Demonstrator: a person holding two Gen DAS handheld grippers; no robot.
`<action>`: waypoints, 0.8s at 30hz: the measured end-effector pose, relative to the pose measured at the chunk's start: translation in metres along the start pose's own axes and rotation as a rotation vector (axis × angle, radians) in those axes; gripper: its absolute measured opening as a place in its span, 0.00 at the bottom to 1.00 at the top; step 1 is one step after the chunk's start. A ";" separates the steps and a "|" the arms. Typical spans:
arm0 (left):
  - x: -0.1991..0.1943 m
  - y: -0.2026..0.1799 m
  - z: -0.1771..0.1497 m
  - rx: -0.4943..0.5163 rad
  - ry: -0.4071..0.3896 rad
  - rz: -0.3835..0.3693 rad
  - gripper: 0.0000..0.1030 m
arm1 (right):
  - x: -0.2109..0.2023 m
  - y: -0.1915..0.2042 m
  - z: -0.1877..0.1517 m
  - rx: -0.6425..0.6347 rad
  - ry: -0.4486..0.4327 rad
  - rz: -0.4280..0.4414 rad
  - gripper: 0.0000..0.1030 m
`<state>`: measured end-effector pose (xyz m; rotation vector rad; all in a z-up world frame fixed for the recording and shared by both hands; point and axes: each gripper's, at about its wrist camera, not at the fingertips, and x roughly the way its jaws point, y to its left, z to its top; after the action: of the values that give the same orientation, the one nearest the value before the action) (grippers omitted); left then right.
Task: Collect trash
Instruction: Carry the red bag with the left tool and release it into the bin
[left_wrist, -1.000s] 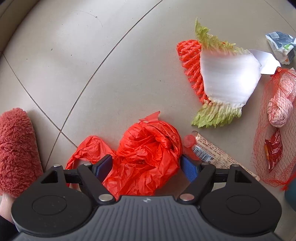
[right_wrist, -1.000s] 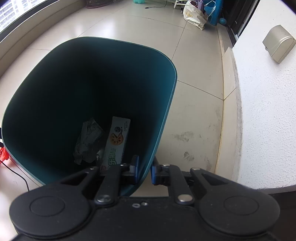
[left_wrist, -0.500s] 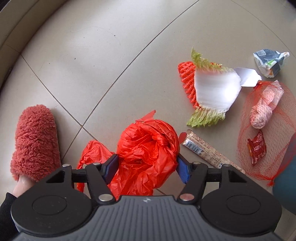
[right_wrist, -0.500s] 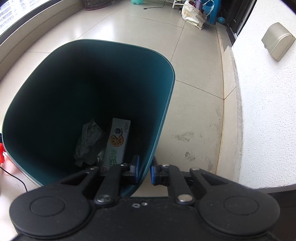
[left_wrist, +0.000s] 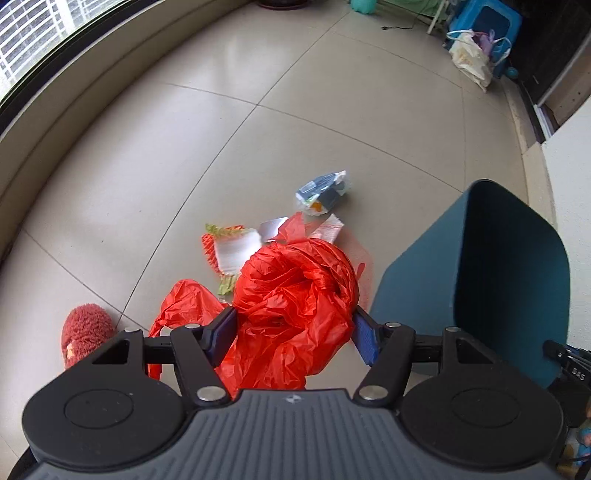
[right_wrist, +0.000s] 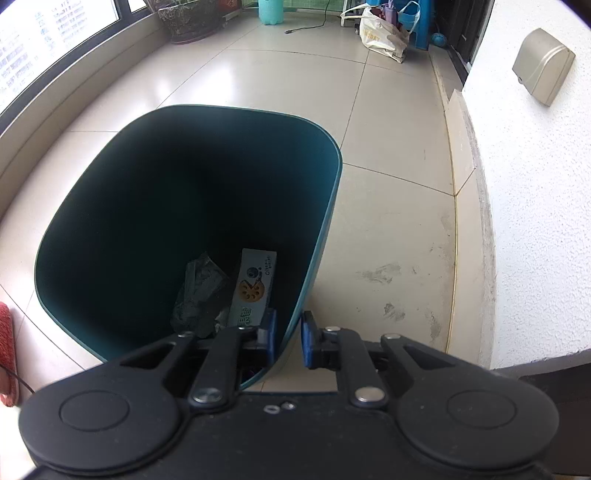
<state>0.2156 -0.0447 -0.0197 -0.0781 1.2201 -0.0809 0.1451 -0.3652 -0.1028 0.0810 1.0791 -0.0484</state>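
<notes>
My left gripper (left_wrist: 295, 332) is shut on a crumpled red plastic bag (left_wrist: 295, 291) and holds it above the floor, left of the teal trash bin (left_wrist: 480, 280). My right gripper (right_wrist: 288, 338) is shut on the near rim of the same bin (right_wrist: 317, 236), one finger inside and one outside. Inside the bin lie a crumpled grey wrapper (right_wrist: 199, 291) and a white carton (right_wrist: 253, 288). On the floor beyond the bag lie a cabbage leaf with white foam and orange netting (left_wrist: 229, 247) and a crumpled blue-white packet (left_wrist: 323, 192).
A red fuzzy slipper (left_wrist: 86, 332) is at the lower left. A white wall (right_wrist: 535, 221) and a raised ledge run along the right of the bin. Bags and a blue stool (left_wrist: 480, 48) stand far back. A window sill curves along the left.
My left gripper has lifted the red bag off the floor and tilted up, so the bin and the room came into view. The right gripper has tilted up slightly, still on the rim.
</notes>
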 end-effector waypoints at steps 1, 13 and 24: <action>-0.009 -0.017 0.003 0.033 -0.010 -0.028 0.63 | 0.000 -0.001 0.000 0.007 0.000 0.002 0.12; 0.022 -0.188 0.022 0.347 0.014 -0.207 0.63 | 0.003 -0.001 0.001 0.019 -0.002 -0.005 0.11; 0.124 -0.240 0.022 0.410 0.122 -0.171 0.64 | 0.003 -0.006 0.001 -0.057 0.002 0.038 0.14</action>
<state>0.2742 -0.2958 -0.1031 0.1830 1.2948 -0.4887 0.1472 -0.3711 -0.1055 0.0500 1.0799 0.0163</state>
